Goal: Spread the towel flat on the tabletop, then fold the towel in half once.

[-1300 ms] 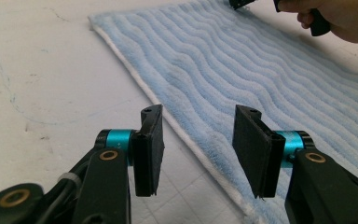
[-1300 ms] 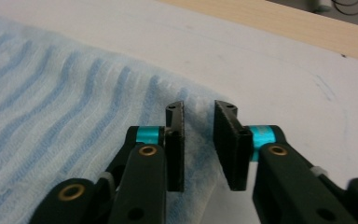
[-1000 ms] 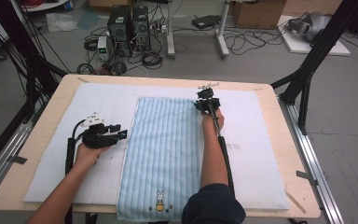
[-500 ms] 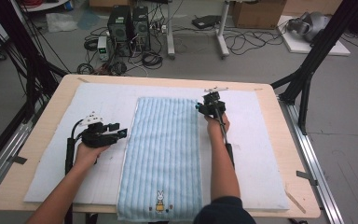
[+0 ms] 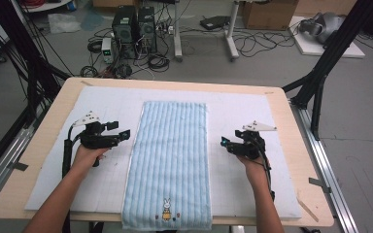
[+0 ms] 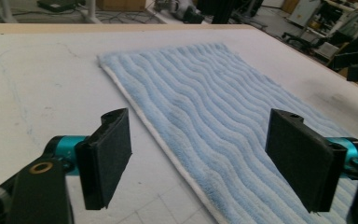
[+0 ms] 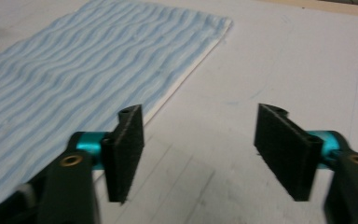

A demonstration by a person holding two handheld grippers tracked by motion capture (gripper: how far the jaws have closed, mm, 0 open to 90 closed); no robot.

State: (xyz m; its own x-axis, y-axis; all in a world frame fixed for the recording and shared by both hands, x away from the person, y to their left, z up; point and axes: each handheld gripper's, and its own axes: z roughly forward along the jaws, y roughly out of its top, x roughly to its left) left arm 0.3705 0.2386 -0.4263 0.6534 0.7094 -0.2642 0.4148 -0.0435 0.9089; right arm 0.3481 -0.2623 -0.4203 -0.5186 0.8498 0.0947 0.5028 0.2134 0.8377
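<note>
a light blue striped towel [image 5: 169, 162] lies flat and lengthwise down the middle of the table [image 5: 301, 145], on a white mat [image 5: 111, 102] that covers most of the tabletop. its near end hangs a little over the table's front edge and carries a small embroidered rabbit [image 5: 166, 210]; its far end stops short of the mat's far border.

the left tongs [image 5: 125, 134] sit just beside the towel's left long edge, about halfway along it, pointing toward the cloth, held by the left hand [image 5: 88, 155]. in the left gripper view the left tongs [image 6: 200, 156] stand wide apart, having just been opening, with nothing pressed between the pads; the towel's white-hemmed edge [image 6: 154, 135] runs through the gap below them, one pad over the bare mat and the other over the blue ribbed pile.

the right tongs [image 5: 224, 143] are on the other side, near the towel's right long edge but clear of it, over bare mat, held by the right hand [image 5: 254, 165]. in the right gripper view the right tongs [image 7: 198, 149] are likewise apart and have just been opening, with nothing between them; the towel [image 7: 88, 70] lies off to the left of the jaws, and its far corner is in sight.

cables, computer towers [image 5: 135, 26] and a cardboard box [image 5: 267, 12] sit on the floor beyond the table.
</note>
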